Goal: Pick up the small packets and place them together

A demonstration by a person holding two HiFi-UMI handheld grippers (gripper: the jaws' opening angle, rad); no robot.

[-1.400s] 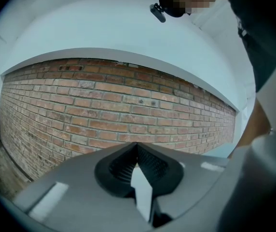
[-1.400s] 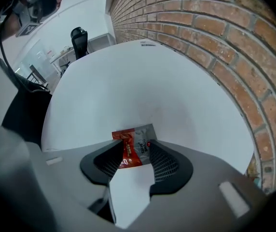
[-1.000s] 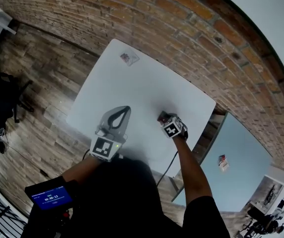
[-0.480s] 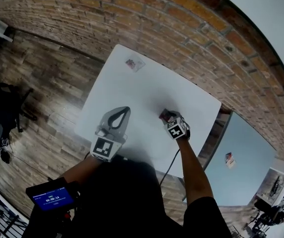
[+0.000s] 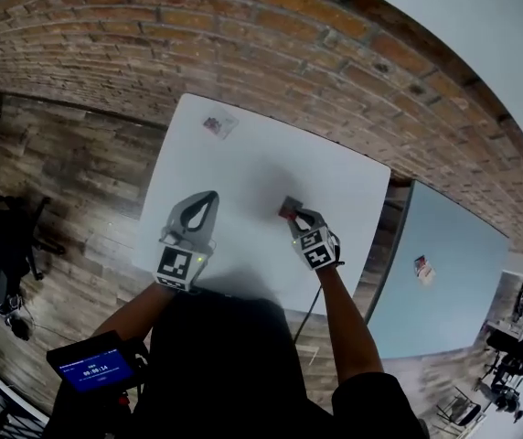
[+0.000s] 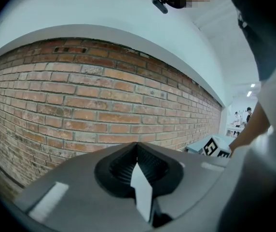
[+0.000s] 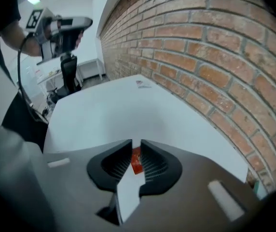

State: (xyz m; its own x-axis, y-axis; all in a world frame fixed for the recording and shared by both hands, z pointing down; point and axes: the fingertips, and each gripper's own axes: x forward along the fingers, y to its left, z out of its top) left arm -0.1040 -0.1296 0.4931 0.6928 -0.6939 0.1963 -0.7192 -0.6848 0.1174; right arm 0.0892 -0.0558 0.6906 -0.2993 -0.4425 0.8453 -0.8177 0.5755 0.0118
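The white square table [image 5: 261, 158] stands with its far edge near the red brick wall [image 5: 335, 53] and wooden plank floor [image 5: 79, 172] open along its left edge. The right gripper [image 5: 291, 214] is over the table's right half, short of the near edge. Its jaws have just been closing and are clamped on a small red packet [image 7: 136, 160], seen at its tips [image 5: 286, 208]. The left gripper [image 5: 208, 199] hangs over the table's near left part with its jaws together and nothing between them [image 6: 137, 146]. A second small pale packet with red print [image 5: 218, 125] lies flat at the table's far left corner, close to both edges, with bare tabletop between it and both grippers. Beyond the table's right edge, across a narrow gap, a pale blue table [image 5: 453, 245] holds a third small packet [image 5: 423, 267].
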